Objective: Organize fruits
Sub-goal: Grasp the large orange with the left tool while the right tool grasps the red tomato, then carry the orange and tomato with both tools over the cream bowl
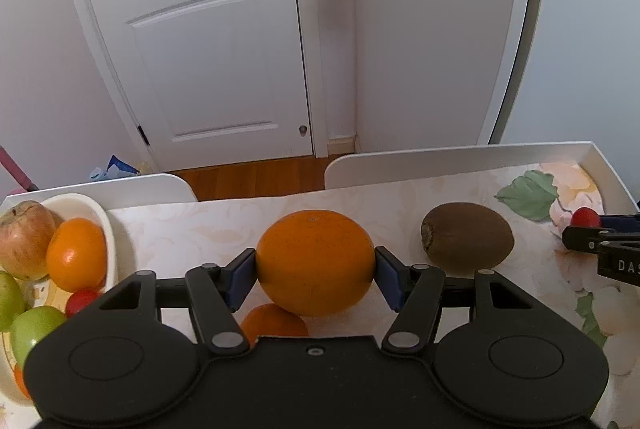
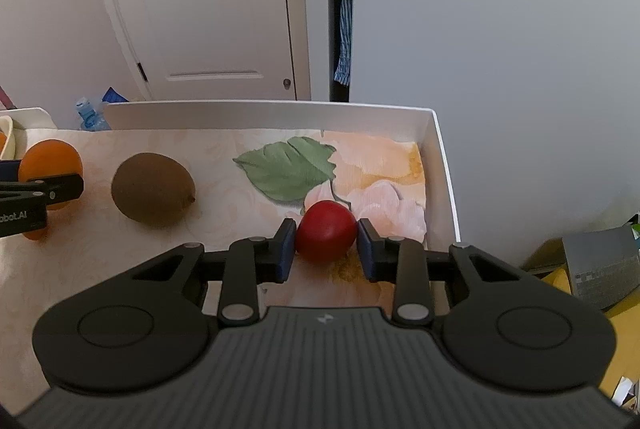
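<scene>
While left gripper [image 1: 315, 271] clamps orange [image 1: 315, 261], kiwi [image 1: 467, 235] lies sideways

"DAS" on right gripper [image 1: 592, 229]; "obot.AI" on left gripper [image 2: 52, 185]

- The left tool [image 1: 315, 269] clamps an orange [image 1: 315, 261] between its blue pads.
- A kiwi [image 1: 467, 235] lies just right of it on the tabletop [image 1: 192, 229].
- A bowl [image 1: 105, 229] of fruit sits far left.

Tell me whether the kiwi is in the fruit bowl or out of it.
Out. The kiwi lies on the tablecloth, apart from the bowl at the far left.
</scene>
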{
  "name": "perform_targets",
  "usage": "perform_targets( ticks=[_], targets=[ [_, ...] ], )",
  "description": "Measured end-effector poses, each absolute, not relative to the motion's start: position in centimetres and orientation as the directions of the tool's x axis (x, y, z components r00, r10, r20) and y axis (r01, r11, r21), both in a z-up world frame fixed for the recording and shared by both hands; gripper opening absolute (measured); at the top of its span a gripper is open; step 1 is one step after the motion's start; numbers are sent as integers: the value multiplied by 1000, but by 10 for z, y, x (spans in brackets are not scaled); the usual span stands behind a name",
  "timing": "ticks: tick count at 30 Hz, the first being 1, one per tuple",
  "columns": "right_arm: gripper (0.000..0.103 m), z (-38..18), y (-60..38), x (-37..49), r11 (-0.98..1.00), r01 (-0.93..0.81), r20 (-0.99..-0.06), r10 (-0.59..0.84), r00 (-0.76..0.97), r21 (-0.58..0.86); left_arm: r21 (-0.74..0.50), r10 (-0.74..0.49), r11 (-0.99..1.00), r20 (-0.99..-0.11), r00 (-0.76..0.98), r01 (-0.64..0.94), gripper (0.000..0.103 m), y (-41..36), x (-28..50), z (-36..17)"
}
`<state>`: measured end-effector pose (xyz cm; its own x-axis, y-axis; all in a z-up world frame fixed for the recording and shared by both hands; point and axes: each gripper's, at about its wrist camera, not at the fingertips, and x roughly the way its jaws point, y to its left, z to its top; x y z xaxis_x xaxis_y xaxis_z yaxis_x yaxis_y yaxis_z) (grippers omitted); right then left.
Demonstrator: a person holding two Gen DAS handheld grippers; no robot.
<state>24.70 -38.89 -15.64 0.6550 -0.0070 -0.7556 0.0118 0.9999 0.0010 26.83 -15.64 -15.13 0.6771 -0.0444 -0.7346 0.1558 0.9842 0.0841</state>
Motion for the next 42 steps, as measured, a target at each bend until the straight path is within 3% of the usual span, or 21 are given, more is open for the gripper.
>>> perform_targets(
  ticks=[18, 30, 42],
  targets=[
    [47, -87, -335, 221, 996, -90, -694, 75, 716, 15, 17, -71, 994, -665, 743, 110, 66, -125, 219, -87],
    [47, -45, -250, 204, 981, -187, -663, 176, 727, 55, 4, -29, 999, -627, 778, 41, 66, -50, 181, -42],
    [47, -40, -154, 206, 963, -262, -666, 240, 706, 69, 15, 21, 1000, -639, 769, -15, 66, 40, 172, -41]
  ],
)
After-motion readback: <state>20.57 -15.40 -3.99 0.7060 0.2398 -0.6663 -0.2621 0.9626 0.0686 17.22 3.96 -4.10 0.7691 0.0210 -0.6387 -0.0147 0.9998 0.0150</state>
